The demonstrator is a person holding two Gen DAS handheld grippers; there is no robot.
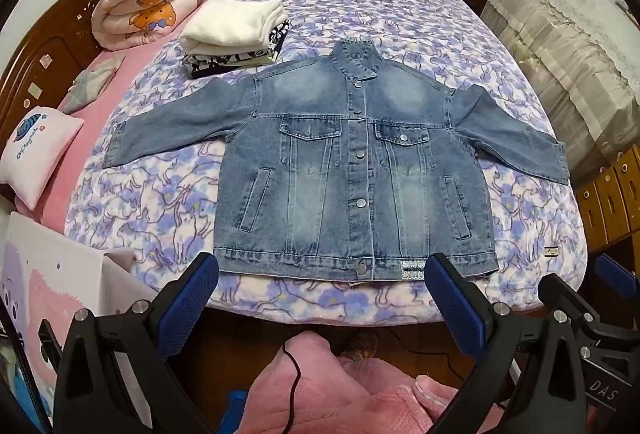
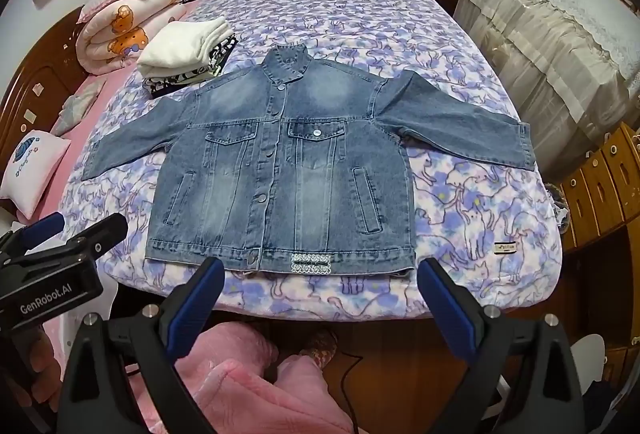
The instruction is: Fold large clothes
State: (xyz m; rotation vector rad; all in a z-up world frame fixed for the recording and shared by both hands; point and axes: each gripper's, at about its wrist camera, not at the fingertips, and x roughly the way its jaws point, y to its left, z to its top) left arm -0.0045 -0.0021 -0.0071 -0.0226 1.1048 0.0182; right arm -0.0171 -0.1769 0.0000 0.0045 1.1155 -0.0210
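Note:
A blue denim jacket (image 1: 352, 170) lies flat and front-up on the bed, buttoned, both sleeves spread out to the sides, collar away from me. It also shows in the right wrist view (image 2: 280, 170). My left gripper (image 1: 322, 270) is open and empty, hovering just short of the jacket's hem at the bed's near edge. My right gripper (image 2: 320, 274) is open and empty, also just short of the hem. The right gripper shows at the right edge of the left wrist view (image 1: 592, 290); the left gripper shows at the left of the right wrist view (image 2: 68, 234).
The bed has a purple cat-print blanket (image 1: 160, 202). A stack of folded clothes, white on top (image 1: 236, 30), sits at the far left by a rolled pink quilt (image 1: 152, 10). A small pink pillow (image 1: 36, 154) lies left. Covered furniture (image 1: 568, 46) and wooden drawers (image 2: 600, 186) stand right.

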